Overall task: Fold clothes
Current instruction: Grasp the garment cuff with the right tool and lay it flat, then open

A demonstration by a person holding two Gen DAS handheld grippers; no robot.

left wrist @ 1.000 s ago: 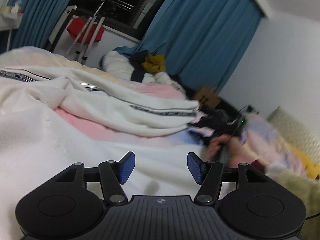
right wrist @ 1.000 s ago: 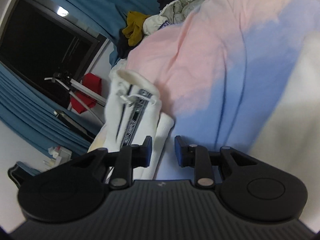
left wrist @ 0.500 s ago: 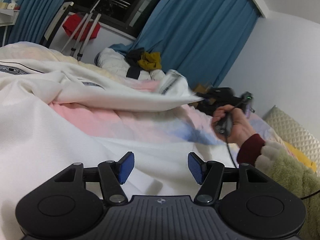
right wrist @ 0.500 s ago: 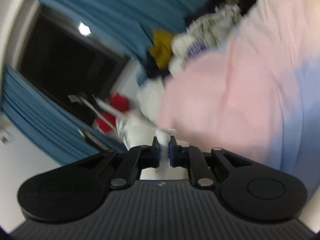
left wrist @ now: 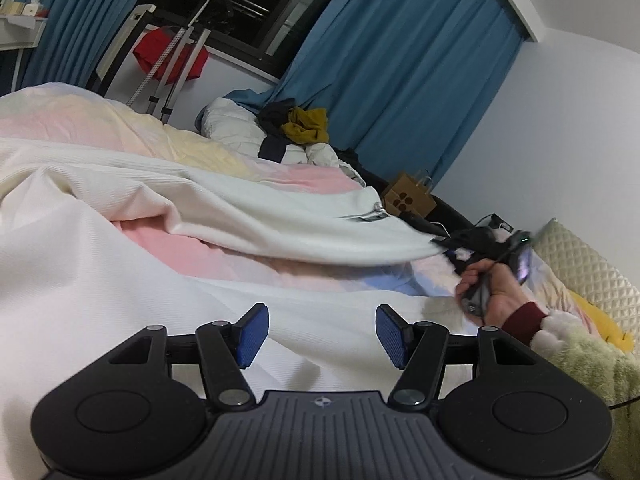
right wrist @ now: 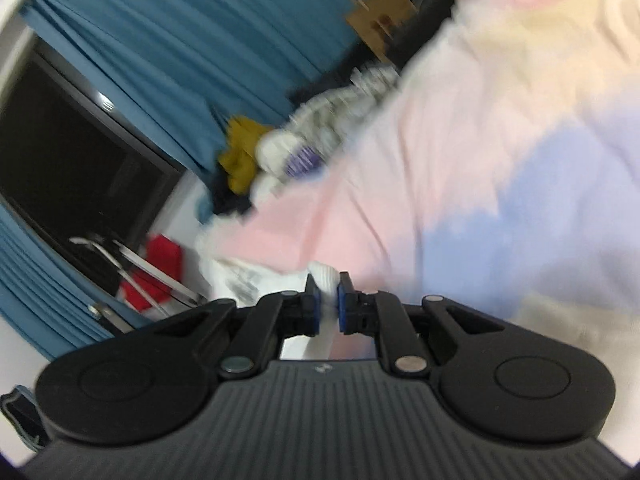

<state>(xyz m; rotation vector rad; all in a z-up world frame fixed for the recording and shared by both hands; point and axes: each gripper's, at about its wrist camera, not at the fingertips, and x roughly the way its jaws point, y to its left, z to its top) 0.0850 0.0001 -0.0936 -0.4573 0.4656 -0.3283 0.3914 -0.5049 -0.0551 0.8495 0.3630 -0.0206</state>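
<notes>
On the pastel bed cover (left wrist: 312,178), a white garment (left wrist: 248,208) lies stretched across the pink patch, one end lifted toward the right. That end is pinched between the pads of the right gripper (right wrist: 328,294), carried in a hand (left wrist: 494,292) with a dark red cuff. Nearer the camera, the left gripper (left wrist: 318,334) hovers over white cloth with its blue pads spread and nothing between them.
</notes>
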